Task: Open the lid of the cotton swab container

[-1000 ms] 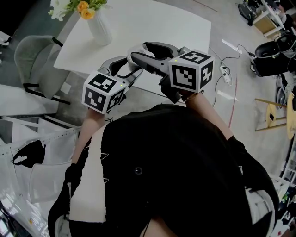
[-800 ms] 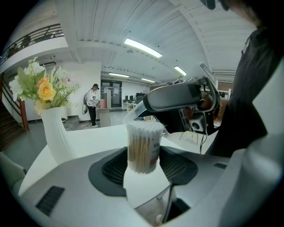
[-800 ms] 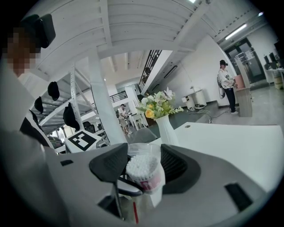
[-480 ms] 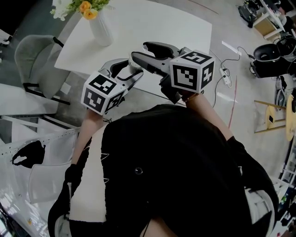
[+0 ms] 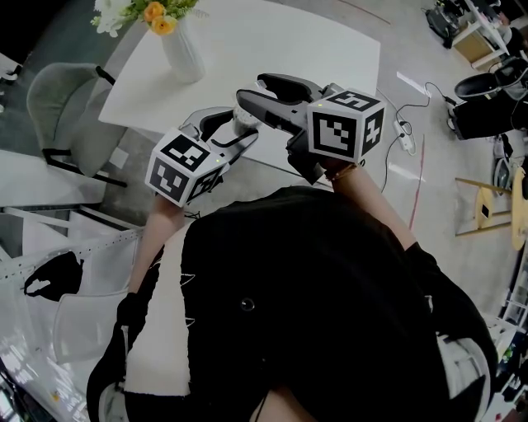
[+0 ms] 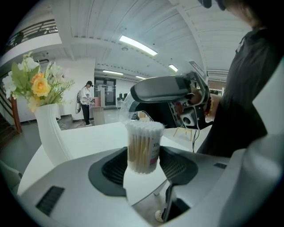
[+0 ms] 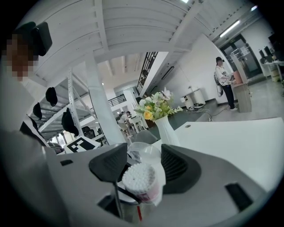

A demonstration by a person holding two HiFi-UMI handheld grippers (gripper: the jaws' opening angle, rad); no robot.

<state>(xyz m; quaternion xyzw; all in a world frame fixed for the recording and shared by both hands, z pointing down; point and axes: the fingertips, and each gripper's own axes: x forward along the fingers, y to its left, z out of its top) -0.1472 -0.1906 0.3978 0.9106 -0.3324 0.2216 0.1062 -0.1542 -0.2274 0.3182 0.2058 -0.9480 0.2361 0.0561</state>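
Your left gripper point(image 6: 143, 165) clamps the clear cylindrical plastic cotton swab container point(image 6: 143, 148) upright at the centre of its view, with the white swab tips point(image 6: 144, 127) bare on top. Your right gripper point(image 7: 143, 162) grasps the clear round lid point(image 7: 144, 151), lower centre of its view, just above the container.

The cotton swab container point(image 6: 143, 148) was clear, its swabs white-tipped on pale tan sticks. The lid point(image 7: 143, 153) was clear too. The left gripper point(image 6: 143, 166) and right gripper point(image 7: 142, 160) were pale grey with dark, ribbed pads, and their cubes point(image 5: 186, 165) bore black-and-white squares. The far vase point(image 5: 181, 51) and the table point(image 5: 272, 41) were white; the flowers point(image 5: 148, 12) were orange, white and green.
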